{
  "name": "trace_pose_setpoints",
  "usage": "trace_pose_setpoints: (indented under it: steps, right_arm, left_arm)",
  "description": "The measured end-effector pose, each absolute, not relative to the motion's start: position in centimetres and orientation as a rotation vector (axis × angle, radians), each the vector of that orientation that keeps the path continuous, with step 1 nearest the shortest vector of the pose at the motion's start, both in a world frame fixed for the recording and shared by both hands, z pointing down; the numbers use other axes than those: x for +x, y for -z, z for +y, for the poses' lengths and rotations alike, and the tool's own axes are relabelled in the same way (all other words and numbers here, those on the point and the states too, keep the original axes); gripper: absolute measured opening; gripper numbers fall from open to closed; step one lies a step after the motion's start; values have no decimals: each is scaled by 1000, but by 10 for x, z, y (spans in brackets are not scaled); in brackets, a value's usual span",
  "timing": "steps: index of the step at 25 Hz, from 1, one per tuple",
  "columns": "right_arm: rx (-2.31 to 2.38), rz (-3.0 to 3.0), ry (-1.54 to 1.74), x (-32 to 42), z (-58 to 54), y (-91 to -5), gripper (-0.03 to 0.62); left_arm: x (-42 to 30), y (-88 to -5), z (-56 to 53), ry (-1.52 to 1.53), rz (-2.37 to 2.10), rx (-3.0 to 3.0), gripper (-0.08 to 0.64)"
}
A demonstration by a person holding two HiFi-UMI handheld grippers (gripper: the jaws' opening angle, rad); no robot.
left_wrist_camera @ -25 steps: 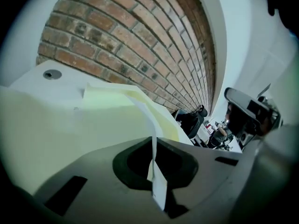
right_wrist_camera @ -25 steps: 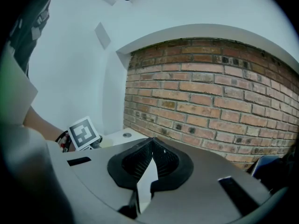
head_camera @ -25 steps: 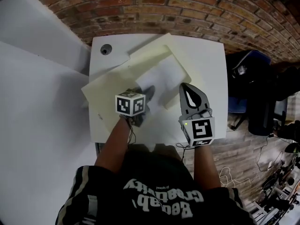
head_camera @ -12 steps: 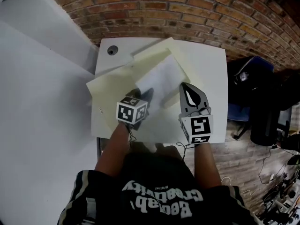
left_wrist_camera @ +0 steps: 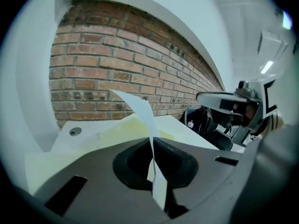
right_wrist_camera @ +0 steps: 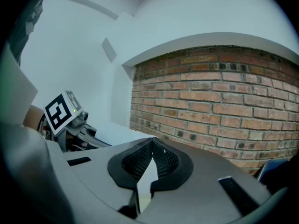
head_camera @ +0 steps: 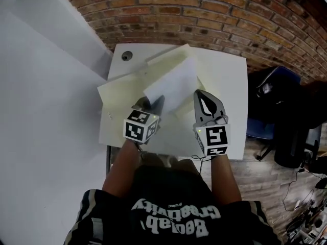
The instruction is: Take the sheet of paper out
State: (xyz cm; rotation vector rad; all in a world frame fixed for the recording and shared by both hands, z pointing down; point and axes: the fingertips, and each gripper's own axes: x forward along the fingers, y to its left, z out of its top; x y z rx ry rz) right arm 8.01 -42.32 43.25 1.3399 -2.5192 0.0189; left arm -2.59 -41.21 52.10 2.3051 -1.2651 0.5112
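A white sheet of paper [head_camera: 171, 88] stands half out of a cream envelope [head_camera: 120, 93] that lies on the white table [head_camera: 227, 75]. My left gripper [head_camera: 153, 104] is shut on the sheet's near edge and holds it lifted off the table. In the left gripper view the paper [left_wrist_camera: 140, 113] runs up between the closed jaws of the left gripper [left_wrist_camera: 153, 149] and curls toward the brick wall. My right gripper [head_camera: 203, 94] hovers at the envelope's right edge with jaws closed. In the right gripper view, the right gripper [right_wrist_camera: 152, 143] has its tips touching; only a pale strip shows behind them.
A round cable hole [head_camera: 126, 56] sits in the table's far left corner. White panels [head_camera: 46, 86] border the table on the left, and a brick wall [head_camera: 230, 14] runs behind it. A dark chair [head_camera: 271, 93] and cables [head_camera: 306, 213] are on the floor at the right.
My left gripper has risen and rolled, drawing the white sheet further out of the envelope and up off the table. The right gripper has stayed close to the same spot.
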Motion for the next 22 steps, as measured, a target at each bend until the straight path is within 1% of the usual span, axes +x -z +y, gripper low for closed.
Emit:
trace_pose_setpoints:
  steps: [11, 22]
  right_arm:
    - [1305, -2573, 35, 76, -410, -419, -6]
    - [1370, -2514, 69, 63, -395, -414, -6]
  left_arm:
    - [-43, -455, -397, -531, -1518, 2396, 0]
    - [-69, -429, -384, -505, -1731, 2445, 0]
